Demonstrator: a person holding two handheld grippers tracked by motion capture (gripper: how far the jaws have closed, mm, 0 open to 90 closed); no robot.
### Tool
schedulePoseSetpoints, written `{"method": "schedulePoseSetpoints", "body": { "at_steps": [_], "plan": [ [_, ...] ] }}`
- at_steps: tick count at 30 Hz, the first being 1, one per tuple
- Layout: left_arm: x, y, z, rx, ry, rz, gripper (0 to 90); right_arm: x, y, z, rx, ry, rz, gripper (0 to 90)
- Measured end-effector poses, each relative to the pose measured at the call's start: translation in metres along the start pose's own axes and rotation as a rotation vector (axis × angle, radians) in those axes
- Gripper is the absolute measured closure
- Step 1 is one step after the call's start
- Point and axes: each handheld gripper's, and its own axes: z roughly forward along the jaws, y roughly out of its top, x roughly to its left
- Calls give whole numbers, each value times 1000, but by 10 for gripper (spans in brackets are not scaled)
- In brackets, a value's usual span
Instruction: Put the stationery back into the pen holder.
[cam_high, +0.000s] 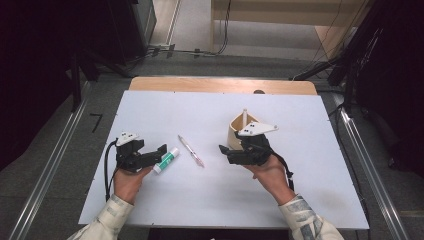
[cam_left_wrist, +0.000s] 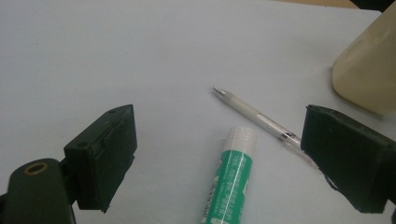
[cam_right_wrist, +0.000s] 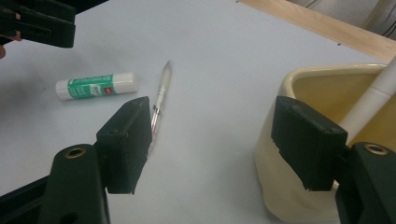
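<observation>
Wearing pale, faintly patterned long sleeves (cam_high: 112, 216) cuffed at both wrists. Carrying two black grippers, left gripper (cam_high: 161, 149) and right gripper (cam_high: 223, 149), each bearing a grey three-cornered plate (cam_high: 257, 129). Showing blocky black jaws, brass-ringed screw holes (cam_right_wrist: 74, 152), trailing black cables (cam_high: 107, 165).

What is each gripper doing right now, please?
Left gripper: open, holding nothing, over the green-and-white glue stick.
Right gripper: open, empty, beside the cream holder.

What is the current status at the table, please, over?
Left gripper open, jaws astride the glue stick, not yet closed. Right gripper open, empty, beside the cream holder. Pen lies close by the glue stick.
</observation>
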Motion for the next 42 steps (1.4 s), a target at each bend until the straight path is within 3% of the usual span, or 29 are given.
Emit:
{"method": "schedulePoseSetpoints", "body": {
  "at_steps": [17,42],
  "plan": [
    [2,0,1,-2,0,-9,113,13,2,26,36,27,-14,275],
    [2,0,1,2,2,-7,114,17,-1,61,84,18,-9,275]
  ]
}}
